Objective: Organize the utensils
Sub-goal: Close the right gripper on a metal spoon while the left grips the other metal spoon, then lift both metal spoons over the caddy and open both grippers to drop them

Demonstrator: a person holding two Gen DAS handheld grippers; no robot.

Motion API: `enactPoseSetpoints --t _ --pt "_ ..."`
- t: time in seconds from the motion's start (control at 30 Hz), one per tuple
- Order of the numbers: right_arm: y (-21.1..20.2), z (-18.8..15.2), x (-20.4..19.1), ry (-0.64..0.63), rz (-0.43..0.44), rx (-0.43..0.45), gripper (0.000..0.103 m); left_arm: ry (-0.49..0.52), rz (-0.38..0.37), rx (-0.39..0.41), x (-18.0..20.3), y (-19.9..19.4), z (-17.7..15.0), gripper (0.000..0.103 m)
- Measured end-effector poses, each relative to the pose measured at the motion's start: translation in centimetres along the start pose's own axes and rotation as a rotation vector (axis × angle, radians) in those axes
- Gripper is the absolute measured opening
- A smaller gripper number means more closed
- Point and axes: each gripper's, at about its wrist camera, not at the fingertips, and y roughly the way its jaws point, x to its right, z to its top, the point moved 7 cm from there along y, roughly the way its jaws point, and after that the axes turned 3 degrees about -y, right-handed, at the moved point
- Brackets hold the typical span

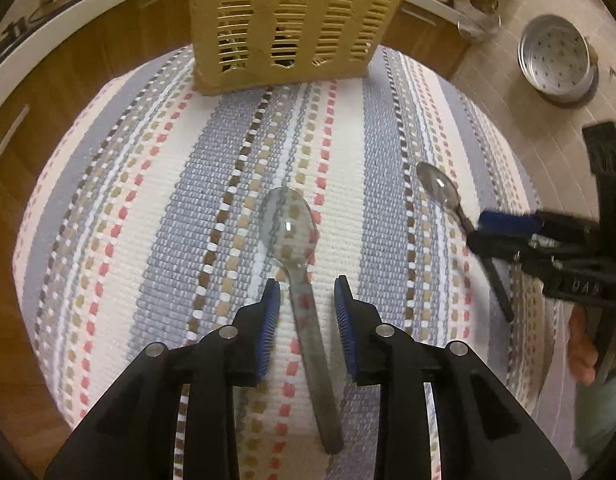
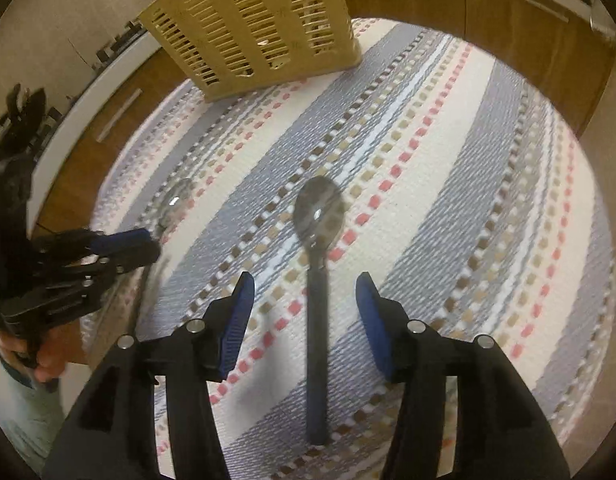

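Observation:
Two spoons lie on a striped woven mat (image 1: 148, 200). A clear grey spoon (image 1: 292, 232) has its handle running between the fingers of my left gripper (image 1: 307, 300), which is open with a gap on each side. A spoon with a dark handle (image 2: 319, 216) lies between the fingers of my right gripper (image 2: 304, 292), open wide and clear of it. The left wrist view shows that spoon (image 1: 440, 190) and the right gripper (image 1: 474, 232) at the right. The right wrist view shows the clear spoon (image 2: 176, 200) and the left gripper (image 2: 148, 246) at the left. A yellow slatted basket (image 1: 288, 20) stands at the mat's far edge.
Wooden cabinet fronts (image 1: 68, 60) curve behind the mat and the basket (image 2: 248, 28). A perforated metal pan (image 1: 556, 56) sits on the tiled surface at the far right. A person's hand (image 1: 584, 344) grips the right tool.

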Motion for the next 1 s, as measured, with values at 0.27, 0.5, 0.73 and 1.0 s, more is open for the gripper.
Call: enactPoseSetpoints --t 0.27,0.5,0.73,1.0 --pt "1.6 1.7 -0.8 -0.068 -0.062 -0.081 0.034 0.078 0.020 -0.067 0.4 0.7 0.6 0.027" --pt "2.3 1.2 -2.8 -0.219 -0.215 -0.132 0.032 0.178 0.088 -0.138 1.1 1.2 1.1 0.027" --pt "2.2 1.6 -2.5 -0.170 -0.183 -0.123 0.010 0.124 0.106 -0.112 0.9 1.6 2.3 0.010" --pt "-1.0 3.6 -2.5 -0.173 -0.092 0.029 0.010 0.058 0.044 0.095 1.0 -2.2 3.5 0.010"
